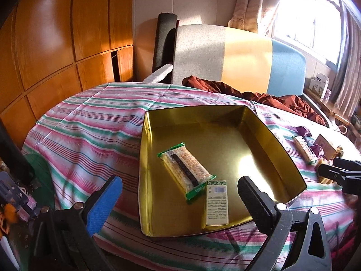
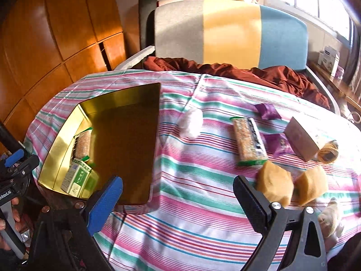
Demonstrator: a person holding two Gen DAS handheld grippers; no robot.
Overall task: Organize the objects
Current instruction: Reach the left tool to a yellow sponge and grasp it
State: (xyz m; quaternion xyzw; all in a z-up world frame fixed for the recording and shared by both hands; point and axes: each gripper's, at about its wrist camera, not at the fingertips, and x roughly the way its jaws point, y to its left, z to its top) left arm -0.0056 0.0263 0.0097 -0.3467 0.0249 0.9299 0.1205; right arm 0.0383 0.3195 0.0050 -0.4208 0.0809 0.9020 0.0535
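Gold tin on the striped bedspread, both grippers empty.

Left wrist view: left gripper (image 1: 179,193) hangs with jaws apart above the gold tin (image 1: 279,144), which holds a snack bar (image 1: 187,169) and a small box (image 1: 216,203). Right wrist view: right gripper (image 2: 178,197) gapes wide, the tin at far left, two tan cakes (image 2: 291,186) just right.

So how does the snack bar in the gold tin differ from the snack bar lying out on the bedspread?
The snack bar in the tin is already put away, beside a small green-and-white box; the snack bar on the bedspread is still loose among the other items. The tin one lies seam side up, showing a dark strip down its middle; the loose one shows a printed dark strip along one edge. Both have clear wrappers with green ends.
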